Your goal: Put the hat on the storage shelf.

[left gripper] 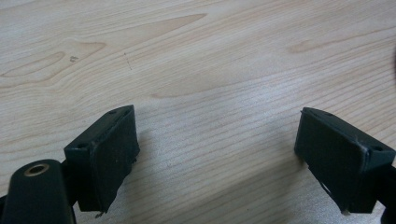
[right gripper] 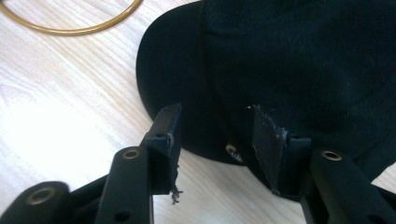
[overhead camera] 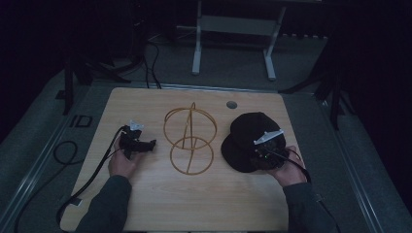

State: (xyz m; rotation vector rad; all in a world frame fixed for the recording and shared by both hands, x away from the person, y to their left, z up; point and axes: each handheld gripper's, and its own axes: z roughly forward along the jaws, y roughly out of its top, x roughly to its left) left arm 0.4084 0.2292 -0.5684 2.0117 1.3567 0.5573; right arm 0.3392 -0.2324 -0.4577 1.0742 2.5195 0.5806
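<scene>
Black cap (overhead camera: pixel 250 141), brim flat on the wooden table (overhead camera: pixel 194 194), crown domed.

Cap (overhead camera: pixel 250 133) on table (overhead camera: pixel 160 199) R of wire stand (overhead camera: pixel 188 141), btwn both hand-held grippers.

Both grey-sleeved forearms reach in from the near edge. The left hand (overhead camera: pixel 122 162) holds the black two-jaw left gripper (left gripper: pixel 217 154) low and level, its jaws spread wide with nothing between them. The right hand (overhead camera: pixel 286 167) grasps the black right gripper (right gripper: pixel 215 135), angled downward, jaws about half apart; its pads seem, in dim light, to press nothing.
</scene>
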